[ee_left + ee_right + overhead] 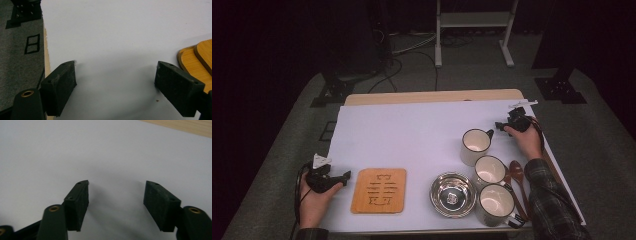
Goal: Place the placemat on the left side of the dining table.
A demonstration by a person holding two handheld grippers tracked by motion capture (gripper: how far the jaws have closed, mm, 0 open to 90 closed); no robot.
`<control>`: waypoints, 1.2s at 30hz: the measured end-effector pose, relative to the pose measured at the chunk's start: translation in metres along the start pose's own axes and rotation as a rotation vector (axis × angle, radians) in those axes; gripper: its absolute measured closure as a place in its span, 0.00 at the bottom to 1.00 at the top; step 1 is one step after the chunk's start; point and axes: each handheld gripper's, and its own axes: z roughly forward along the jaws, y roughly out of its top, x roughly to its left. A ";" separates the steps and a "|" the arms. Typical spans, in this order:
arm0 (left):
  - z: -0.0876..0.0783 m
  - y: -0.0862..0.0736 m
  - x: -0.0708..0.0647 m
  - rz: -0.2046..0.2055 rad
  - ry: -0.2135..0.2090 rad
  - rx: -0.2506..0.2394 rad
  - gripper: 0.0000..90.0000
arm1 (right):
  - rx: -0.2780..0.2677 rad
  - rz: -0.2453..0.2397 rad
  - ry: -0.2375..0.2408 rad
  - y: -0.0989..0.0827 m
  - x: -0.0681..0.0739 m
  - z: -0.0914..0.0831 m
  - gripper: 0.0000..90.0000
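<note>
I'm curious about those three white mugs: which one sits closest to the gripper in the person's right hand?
The farthest mug, alone at the back of the row; its dark handle points toward the right gripper.

A wooden table point(432, 96) under a white sheet point(412, 130) takes the middle of the frame. Lower centre, a bamboo trivet point(379, 190). Lower right, a steel bowl point(453, 195), three white mugs point(475, 145) point(490, 170) point(496, 204) in a column, and wooden spoons point(516, 175) at the right edge.
</note>
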 end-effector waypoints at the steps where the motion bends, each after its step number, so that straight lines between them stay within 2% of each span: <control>1: 0.000 0.000 0.000 -0.001 -0.001 -0.001 0.18 | 0.001 0.001 0.005 0.001 0.000 -0.001 0.44; 12: 0.000 0.000 0.001 0.001 -0.003 0.001 0.18 | 0.007 -0.019 0.038 0.013 0.007 -0.020 0.84; 16: 0.000 0.000 0.001 0.001 -0.004 0.000 0.18 | 0.019 -0.004 0.061 0.017 0.009 -0.028 0.98; 20: 0.000 0.000 0.001 -0.001 -0.004 0.000 0.18 | 0.040 0.023 0.088 0.019 0.011 -0.036 0.99; 27: 0.000 0.000 0.001 0.000 -0.004 0.000 0.18 | 0.055 0.040 0.121 0.022 0.015 -0.047 0.99; 36: 0.000 0.000 0.000 -0.001 -0.003 0.000 0.17 | 0.045 0.030 0.169 0.025 0.018 -0.067 0.99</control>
